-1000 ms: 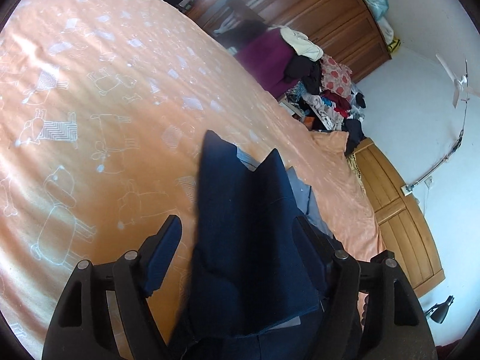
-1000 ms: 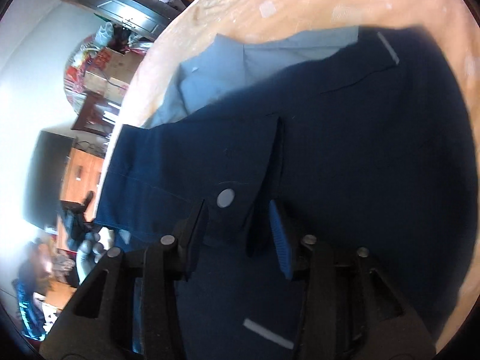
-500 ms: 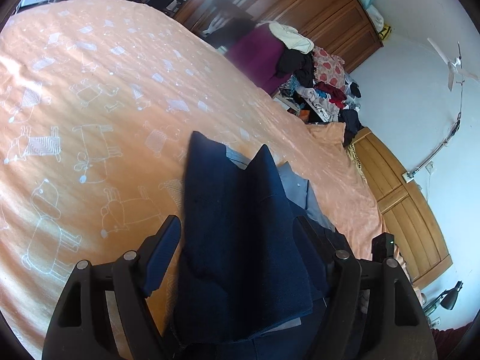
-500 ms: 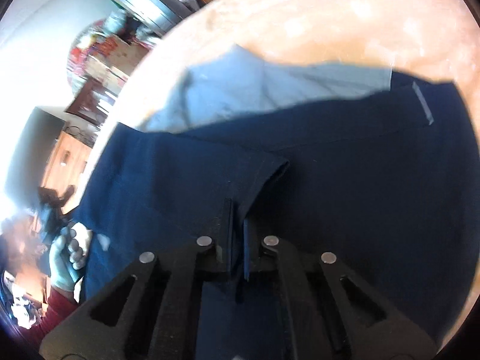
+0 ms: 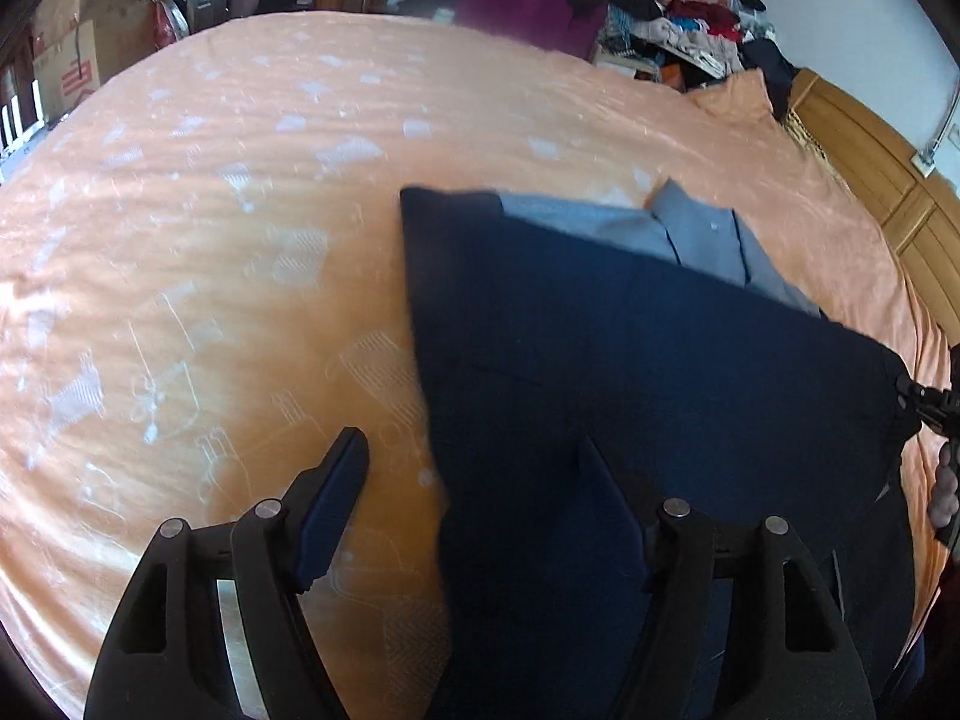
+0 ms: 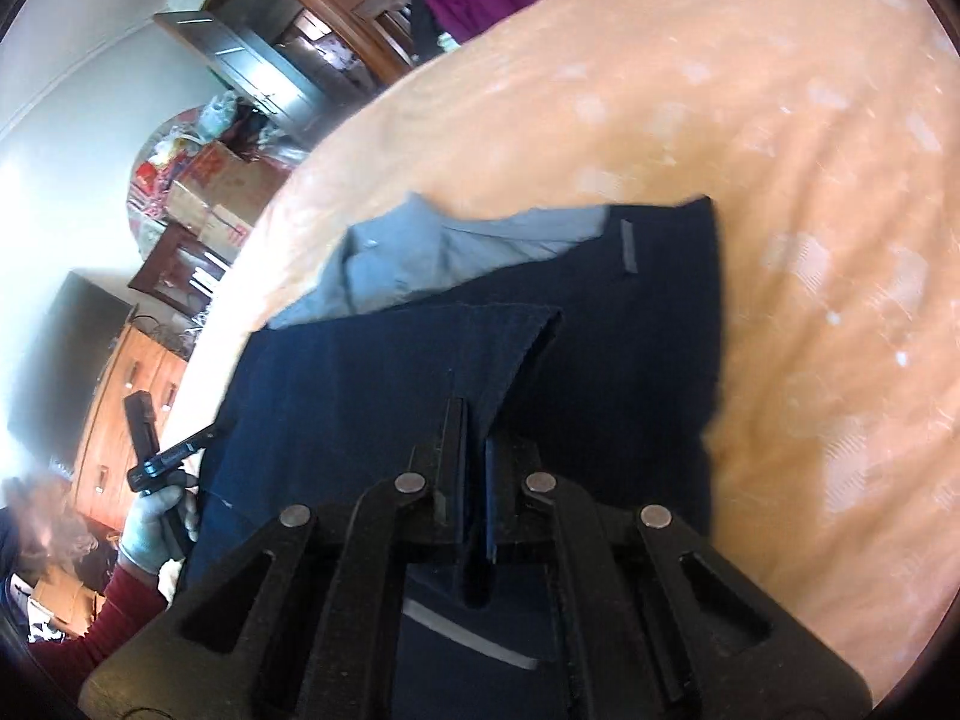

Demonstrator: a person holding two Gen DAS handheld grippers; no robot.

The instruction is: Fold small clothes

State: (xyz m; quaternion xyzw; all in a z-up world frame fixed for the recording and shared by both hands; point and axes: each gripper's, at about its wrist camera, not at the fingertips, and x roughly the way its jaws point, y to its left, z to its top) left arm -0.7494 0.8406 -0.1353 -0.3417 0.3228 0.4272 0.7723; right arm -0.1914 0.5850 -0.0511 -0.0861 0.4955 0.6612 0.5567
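Left wrist view shows my left gripper [image 5: 468,468] low over the orange bed sheet [image 5: 210,210]. Its two fingers stand wide apart. One finger [image 5: 333,498] is out over the bare sheet. The other finger is partly hidden under the edge of the dark blue cloth [image 5: 630,360], so I cannot tell if it touches the cloth. Nothing is pinched between them.

That blue cloth is spread out on the bed, right in front of me. It lies on top of a light blue shirt [image 5: 690,234], and only the far part of the shirt peeks out, with its collar and a small button. At the far right edge I can see a bit of my other gripper and some fingers, at the corner of the blue cloth.

Right wrist view shows my right gripper [image 6: 471,438] closed tight. Its fingers squeeze a fold of the dark blue cloth between them, and the fold sticks up in a little point. A thin grey strip [image 6: 627,247] is sewn near the far corner of the cloth. Off to the left is my left hand [image 6: 153,525] in a pale glove, with a red sleeve, holding the other gripper at the cloth's edge. A messy heap of clothes [image 5: 678,12] lies past the bed.
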